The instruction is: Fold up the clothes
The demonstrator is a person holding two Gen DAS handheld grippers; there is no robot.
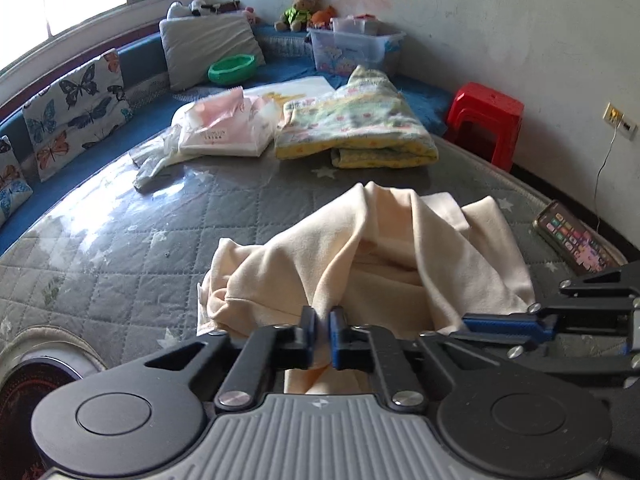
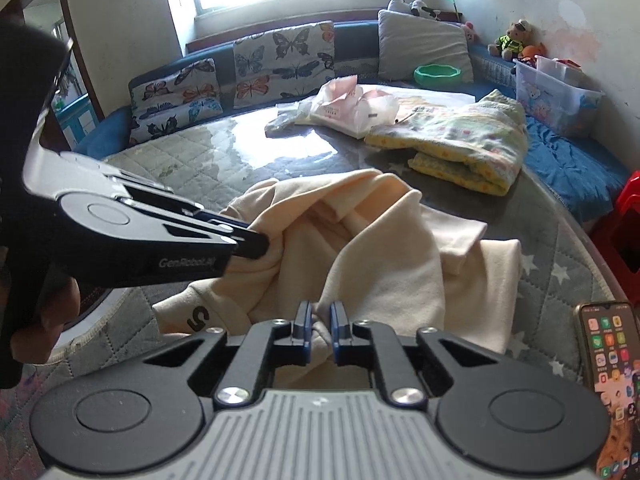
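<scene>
A cream garment lies bunched on the grey quilted table. My left gripper is shut on a fold of its near edge. My right gripper is shut on another fold of the same garment, near a hem with a dark printed mark. In the left wrist view the right gripper reaches into the cloth from the right. In the right wrist view the left gripper grips the cloth from the left. The cloth is pulled up between both grips.
A folded yellow patterned blanket and a plastic pack of tissues lie at the table's far side. A phone lies at the right edge. A red stool, a clear storage box, a green bowl and butterfly cushions surround the table.
</scene>
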